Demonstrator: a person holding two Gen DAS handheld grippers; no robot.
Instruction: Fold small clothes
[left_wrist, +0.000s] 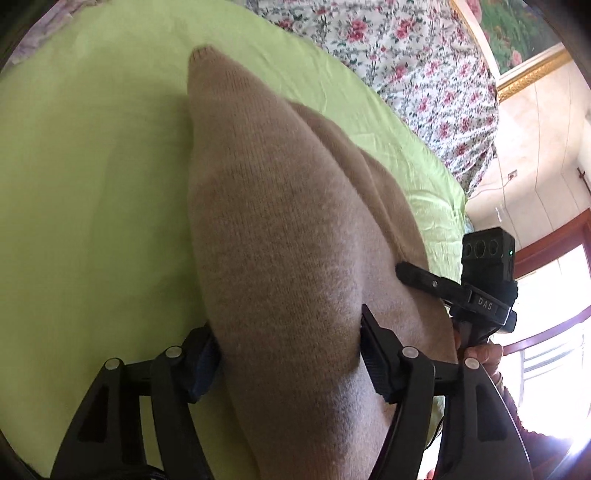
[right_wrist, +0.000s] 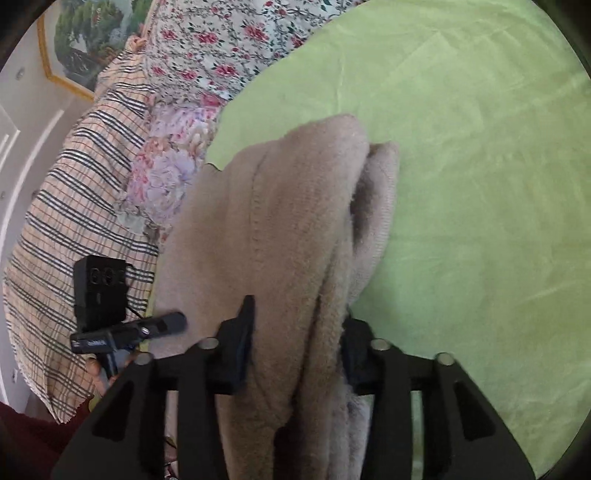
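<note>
A tan knit (left_wrist: 280, 236) is gripped at once by both grippers above a green sheet (left_wrist: 92, 192).

The left gripper (left_wrist: 290, 354) is closed on a thick fold of the knit, its fingers (left_wrist: 376, 365) pressed into the fabric on either side; the rest of the knit is draped forward, tapering to a point over the sheet. The right gripper (right_wrist: 295, 343) is likewise clamped on bunched layers (several folds are seen between its fingers (right_wrist: 240, 343)). Much of the sheet is hidden by the knit in both views. A floral quilt (right_wrist: 221, 40) and a plaid cloth (right_wrist: 70, 221) are piled just beyond the sheet's edge, with a framed painting (right_wrist: 85, 40) on the wall behind.
</note>
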